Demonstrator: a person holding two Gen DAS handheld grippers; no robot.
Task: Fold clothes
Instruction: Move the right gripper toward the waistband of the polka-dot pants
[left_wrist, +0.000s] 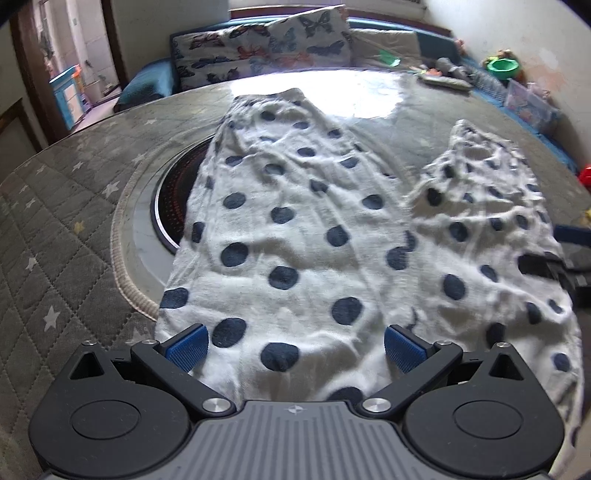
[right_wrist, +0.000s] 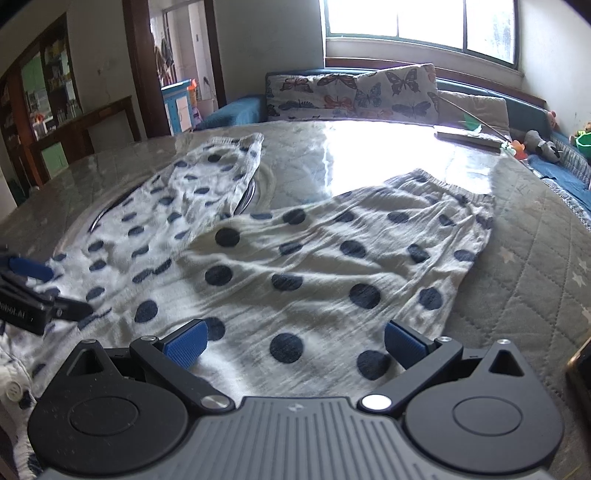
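White trousers with dark blue dots (left_wrist: 295, 236) lie spread on the round table, both legs pointing away. In the right wrist view the same trousers (right_wrist: 314, 266) show the right leg close and the left leg farther off. My left gripper (left_wrist: 295, 349) hovers open over the near end of the left leg, nothing between its blue pads. My right gripper (right_wrist: 295, 345) stands open above the near end of the right leg, its pads clear of the cloth. The left gripper (right_wrist: 33, 280) also shows at the left edge of the right wrist view.
The table wears a grey quilted star cover (left_wrist: 55, 229) with a round black hob (left_wrist: 173, 206) partly under the cloth. A butterfly cushion (left_wrist: 266, 48) and blue sofa sit behind. Toys and a green bowl (left_wrist: 501, 66) are at the far right.
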